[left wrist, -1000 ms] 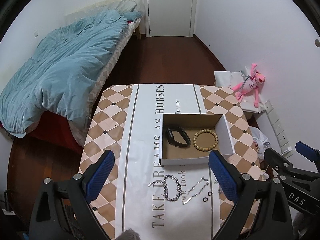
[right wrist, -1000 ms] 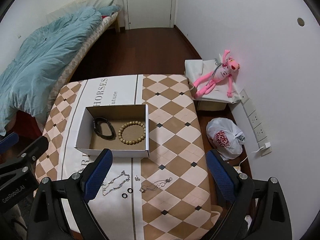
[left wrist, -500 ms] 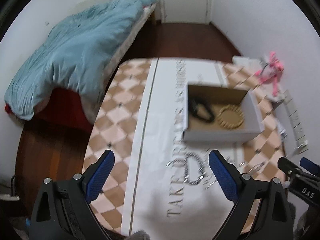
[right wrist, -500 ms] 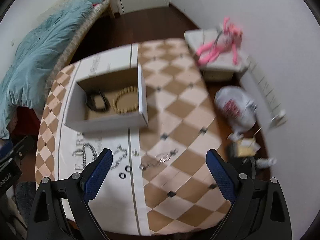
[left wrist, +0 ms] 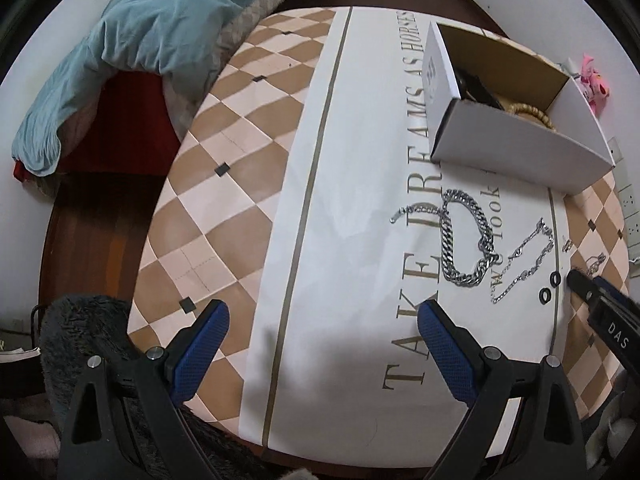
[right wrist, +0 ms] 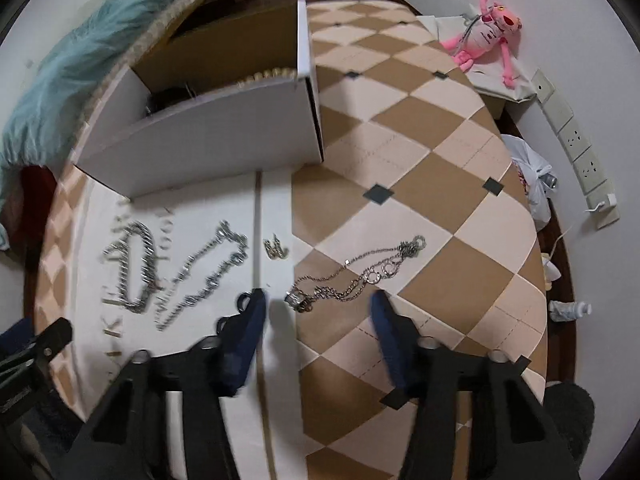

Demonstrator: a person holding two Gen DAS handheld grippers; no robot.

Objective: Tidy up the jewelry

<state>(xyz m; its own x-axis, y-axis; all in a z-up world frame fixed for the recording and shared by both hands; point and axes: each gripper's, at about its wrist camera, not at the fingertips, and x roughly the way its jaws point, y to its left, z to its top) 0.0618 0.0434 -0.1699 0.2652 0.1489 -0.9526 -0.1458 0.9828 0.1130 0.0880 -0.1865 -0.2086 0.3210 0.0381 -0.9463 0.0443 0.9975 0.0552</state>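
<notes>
A white cardboard box point(left wrist: 516, 148) point(right wrist: 216, 136) on the table holds a black bracelet point(left wrist: 478, 88) and a wooden bead bracelet point(left wrist: 532, 114). In front of it lie a thick silver chain point(left wrist: 466, 236) point(right wrist: 134, 268), a thinner silver chain point(left wrist: 524, 266) point(right wrist: 200, 276), two black rings point(left wrist: 550, 286), small earrings point(right wrist: 275, 249) and a thin ring necklace point(right wrist: 356, 276). My right gripper point(right wrist: 316, 312) is open, low over the table, its fingers either side of the necklace's near end. My left gripper point(left wrist: 320, 328) is open and empty above the white runner, left of the chains.
The table point(left wrist: 224, 184) has a checked cloth with a lettered white runner. A bed with a blue duvet point(left wrist: 132, 44) stands to the left. A pink plush toy point(right wrist: 490, 36), a plastic bag point(right wrist: 532, 184) and wall sockets point(right wrist: 576, 152) are at the right.
Both grippers have dropped down and moved close to the table. The right one has come down over the thin necklace. The jewelry has not moved.
</notes>
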